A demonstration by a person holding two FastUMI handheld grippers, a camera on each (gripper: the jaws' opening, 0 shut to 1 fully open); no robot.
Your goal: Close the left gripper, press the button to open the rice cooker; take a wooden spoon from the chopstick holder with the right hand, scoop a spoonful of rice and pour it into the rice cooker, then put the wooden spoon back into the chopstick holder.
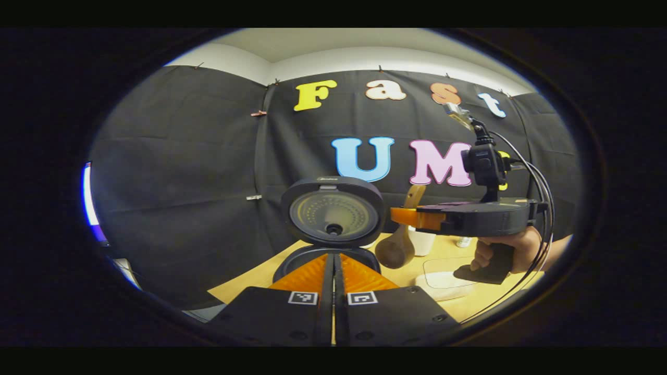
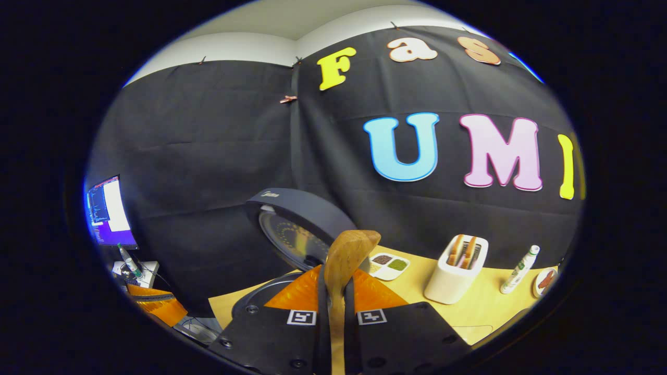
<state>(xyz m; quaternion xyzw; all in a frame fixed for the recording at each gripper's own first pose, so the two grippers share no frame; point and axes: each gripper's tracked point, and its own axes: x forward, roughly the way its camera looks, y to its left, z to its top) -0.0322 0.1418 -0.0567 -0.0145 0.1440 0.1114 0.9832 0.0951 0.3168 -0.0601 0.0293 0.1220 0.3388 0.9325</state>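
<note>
While clamped: brown wooden spoon (image 2: pixel 344 260) in right gripper (image 2: pixel 336 291), handle-end up, long axis along fingers.
Left gripper (image 1: pixel 333 276): closed, empty.
Black rice cooker (image 1: pixel 333 211): lid raised.

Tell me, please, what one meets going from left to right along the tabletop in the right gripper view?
Monitor → open rice cooker lid → wooden spoon held in the right gripper → small dish → chopstick holder → white tube → plate at the edge.
</note>
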